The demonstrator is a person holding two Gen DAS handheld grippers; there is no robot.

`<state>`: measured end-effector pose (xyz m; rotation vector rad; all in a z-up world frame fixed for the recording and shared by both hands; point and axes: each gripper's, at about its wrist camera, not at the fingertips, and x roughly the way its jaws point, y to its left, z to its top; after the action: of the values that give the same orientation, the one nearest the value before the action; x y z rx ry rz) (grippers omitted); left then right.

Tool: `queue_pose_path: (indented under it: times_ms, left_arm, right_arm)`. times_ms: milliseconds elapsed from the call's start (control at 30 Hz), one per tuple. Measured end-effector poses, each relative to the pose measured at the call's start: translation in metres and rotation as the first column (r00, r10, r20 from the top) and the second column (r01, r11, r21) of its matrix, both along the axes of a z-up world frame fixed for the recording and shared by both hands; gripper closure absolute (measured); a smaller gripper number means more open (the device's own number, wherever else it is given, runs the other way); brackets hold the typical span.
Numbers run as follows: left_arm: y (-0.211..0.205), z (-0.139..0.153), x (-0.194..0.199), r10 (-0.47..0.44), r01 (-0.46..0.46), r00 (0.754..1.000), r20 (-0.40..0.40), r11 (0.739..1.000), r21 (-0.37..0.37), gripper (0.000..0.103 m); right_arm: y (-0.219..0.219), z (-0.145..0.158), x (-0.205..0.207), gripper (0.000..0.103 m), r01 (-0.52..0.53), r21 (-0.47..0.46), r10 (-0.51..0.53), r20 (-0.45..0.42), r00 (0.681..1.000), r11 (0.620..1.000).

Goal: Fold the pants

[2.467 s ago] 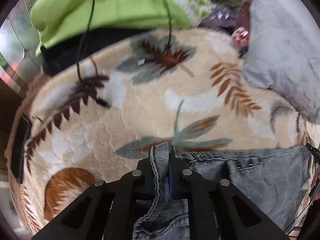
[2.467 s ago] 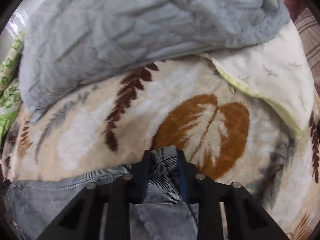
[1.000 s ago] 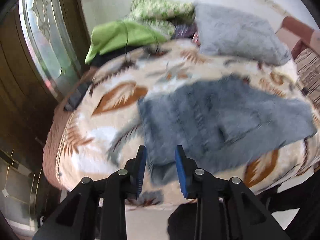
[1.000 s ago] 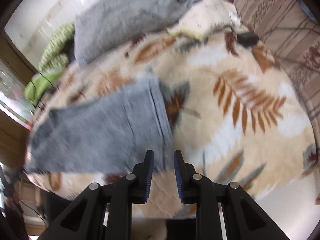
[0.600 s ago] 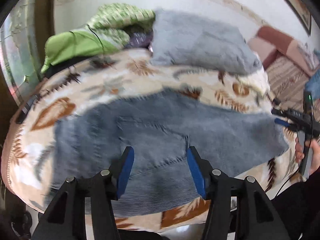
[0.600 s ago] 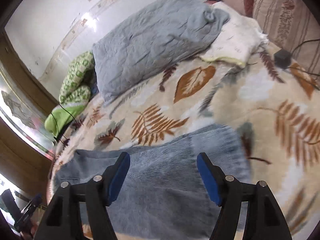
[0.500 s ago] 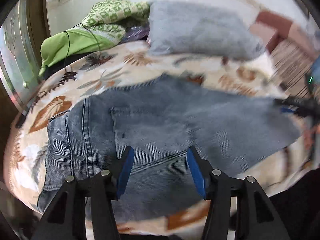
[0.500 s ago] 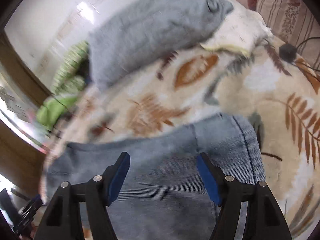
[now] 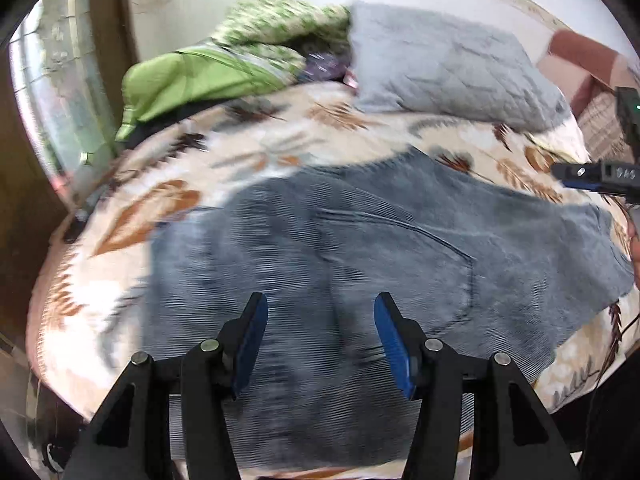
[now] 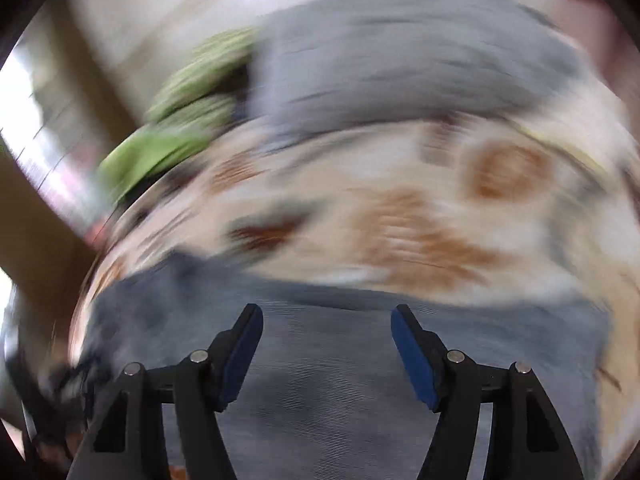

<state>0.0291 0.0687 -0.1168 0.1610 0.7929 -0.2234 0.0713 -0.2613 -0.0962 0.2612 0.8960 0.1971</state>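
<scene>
The grey-blue jeans [image 9: 380, 248] lie spread flat on the leaf-patterned blanket [image 9: 280, 144], back pocket up. My left gripper [image 9: 318, 304] hovers above their near part, open, with nothing between its blue pads. In the blurred right wrist view my right gripper [image 10: 327, 314] is also open and empty above the jeans [image 10: 340, 380]. In the left wrist view, the right gripper's fingers [image 9: 588, 176] show at the right edge, over the jeans' far end.
A grey quilted pillow [image 9: 440, 68] and green bedding [image 9: 192, 76] lie at the back of the bed. A wooden frame with glass [image 9: 60, 100] stands at the left. A person's hand [image 9: 634, 248] shows at the right edge.
Both grippers have let go of the jeans, pulled back and opened wide. The jeans now lie flat on the blanket. The right gripper has swept sideways over them.
</scene>
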Motion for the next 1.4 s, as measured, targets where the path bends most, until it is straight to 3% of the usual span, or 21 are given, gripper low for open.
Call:
queue_pose_path:
  times_ms: [167, 367, 467, 667, 733, 833, 967, 1100, 1167, 1267, 1333, 1400]
  left_arm:
    - [0.046, 0.004, -0.007, 0.066, -0.067, 0.997, 0.045, 0.997, 0.035, 0.045]
    - [0.074, -0.024, 0.011, 0.135, -0.135, 0.991, 0.002, 0.989, 0.053, 0.045]
    - [0.073, -0.033, 0.025, 0.146, -0.149, 0.989, 0.038, 0.986, 0.076, 0.042]
    - [0.070, -0.041, 0.051, 0.126, -0.137, 0.988, 0.090, 0.981, 0.136, 0.042]
    - [0.070, -0.043, 0.060, 0.123, -0.136, 0.988, 0.097, 0.981, 0.137, 0.042]
    - [0.067, -0.045, 0.070, 0.114, -0.131, 0.986, 0.120, 0.981, 0.146, 0.041]
    - [0.066, -0.045, 0.091, 0.114, -0.138, 0.982, 0.149, 0.977, 0.165, 0.032]
    - [0.068, -0.042, 0.096, 0.133, -0.156, 0.981, 0.142, 0.975, 0.161, 0.030]
    - [0.070, -0.038, 0.086, 0.144, -0.169, 0.979, 0.146, 0.969, 0.178, 0.031]
    - [0.078, -0.021, 0.059, 0.162, -0.198, 0.967, 0.195, 0.964, 0.180, 0.031]
    - [0.081, -0.006, 0.042, 0.178, -0.216, 0.958, 0.227, 0.964, 0.155, 0.031]
    - [0.078, 0.013, 0.027, 0.166, -0.190, 0.959, 0.232, 0.978, 0.085, 0.031]
  right_arm:
    - [0.078, -0.014, 0.035, 0.033, -0.228, -0.125, 0.225, -0.037, 0.974, 0.966]
    - [0.107, -0.038, 0.068, 0.033, -0.340, -0.161, 0.324, -0.117, 0.939, 0.926]
    - [0.118, -0.050, 0.079, 0.034, -0.374, -0.197, 0.347, -0.158, 0.925, 0.906]
    - [0.121, -0.067, 0.095, 0.066, -0.427, -0.227, 0.373, -0.243, 0.895, 0.875]
    - [0.120, -0.064, 0.098, 0.085, -0.439, -0.229, 0.384, -0.248, 0.889, 0.869]
    - [0.121, -0.063, 0.102, 0.099, -0.423, -0.296, 0.362, -0.241, 0.901, 0.856]
    - [0.123, -0.067, 0.113, 0.100, -0.373, -0.335, 0.307, -0.235, 0.922, 0.865]
    - [0.118, -0.068, 0.126, 0.100, -0.260, -0.361, 0.194, -0.209, 0.959, 0.896]
    - [0.107, -0.065, 0.127, 0.101, -0.210, -0.303, 0.152, -0.204, 0.967, 0.929]
    - [0.085, -0.043, 0.104, 0.099, -0.118, -0.170, 0.099, -0.120, 0.988, 0.978]
    - [0.067, -0.031, 0.078, 0.099, -0.073, -0.165, 0.057, -0.097, 0.994, 0.984]
    - [0.043, -0.023, 0.053, 0.099, -0.032, -0.164, 0.017, -0.091, 0.996, 0.986]
